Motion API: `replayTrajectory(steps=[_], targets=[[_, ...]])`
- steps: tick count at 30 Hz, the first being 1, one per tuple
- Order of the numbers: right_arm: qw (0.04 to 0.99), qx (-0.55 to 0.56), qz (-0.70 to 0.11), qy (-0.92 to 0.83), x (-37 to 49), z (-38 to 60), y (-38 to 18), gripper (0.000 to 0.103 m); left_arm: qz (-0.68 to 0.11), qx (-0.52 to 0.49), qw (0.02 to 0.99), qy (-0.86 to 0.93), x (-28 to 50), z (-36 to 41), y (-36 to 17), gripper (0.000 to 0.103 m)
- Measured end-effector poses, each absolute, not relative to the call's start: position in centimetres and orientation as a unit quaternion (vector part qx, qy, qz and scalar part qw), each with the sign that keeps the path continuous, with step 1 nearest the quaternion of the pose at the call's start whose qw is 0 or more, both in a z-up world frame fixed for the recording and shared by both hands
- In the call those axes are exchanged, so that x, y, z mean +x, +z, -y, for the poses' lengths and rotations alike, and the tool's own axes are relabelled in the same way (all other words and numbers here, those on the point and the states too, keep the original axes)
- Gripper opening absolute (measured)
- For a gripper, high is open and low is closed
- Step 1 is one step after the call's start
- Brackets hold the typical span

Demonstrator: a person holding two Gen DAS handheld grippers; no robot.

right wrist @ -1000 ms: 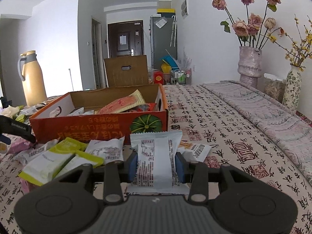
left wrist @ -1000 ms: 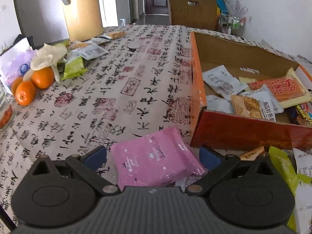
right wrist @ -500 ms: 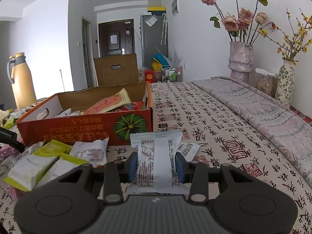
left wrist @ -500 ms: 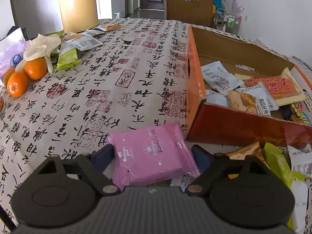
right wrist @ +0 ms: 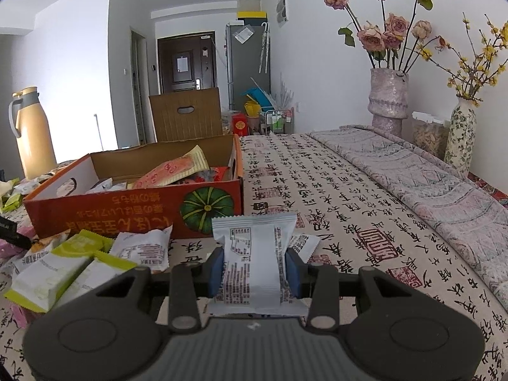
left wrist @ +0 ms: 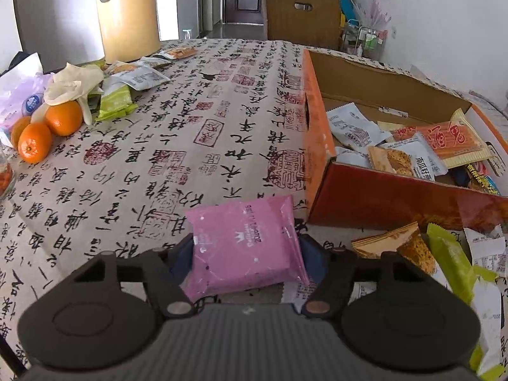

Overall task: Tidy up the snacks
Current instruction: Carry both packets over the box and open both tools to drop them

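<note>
Left gripper (left wrist: 246, 254): jaws have just been closing, and the blue pads now sit against both sides of the pink packet (left wrist: 244, 244) — a flat, glossy pouch with small white print, at lower centre of the left wrist view, just left of the orange box (left wrist: 317, 146).

Right gripper (right wrist: 254, 271): clamped on the white packet (right wrist: 252, 260) — a crimped-edge sachet with dense black print, held upright at lower centre, in front of the box's pumpkin-printed wall.

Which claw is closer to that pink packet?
Left. The left claw has just been closing around the pink packet; the right claw grips a white packet farther right.
</note>
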State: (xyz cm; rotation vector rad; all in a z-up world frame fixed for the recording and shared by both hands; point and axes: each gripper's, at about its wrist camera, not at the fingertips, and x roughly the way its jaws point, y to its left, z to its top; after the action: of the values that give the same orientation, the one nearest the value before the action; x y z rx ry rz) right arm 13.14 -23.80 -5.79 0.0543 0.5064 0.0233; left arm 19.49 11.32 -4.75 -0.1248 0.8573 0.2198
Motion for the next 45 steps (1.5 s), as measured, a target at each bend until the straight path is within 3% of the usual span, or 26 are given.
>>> replayTrajectory(steps=[22,45], targets=[[0.977,0.03,-0.211,0.018,13.6,23.6,-3.4,0.039,-0.278,-0.039,0.956,0.089,14.0,-9.0,1.8,0.07],[0.985,0.038,-0.144,0.091,20.4,18.2,0.7,0.04,-0.24,-0.05,0.968,0.049,19.7,-2.5,3.6,0.07]])
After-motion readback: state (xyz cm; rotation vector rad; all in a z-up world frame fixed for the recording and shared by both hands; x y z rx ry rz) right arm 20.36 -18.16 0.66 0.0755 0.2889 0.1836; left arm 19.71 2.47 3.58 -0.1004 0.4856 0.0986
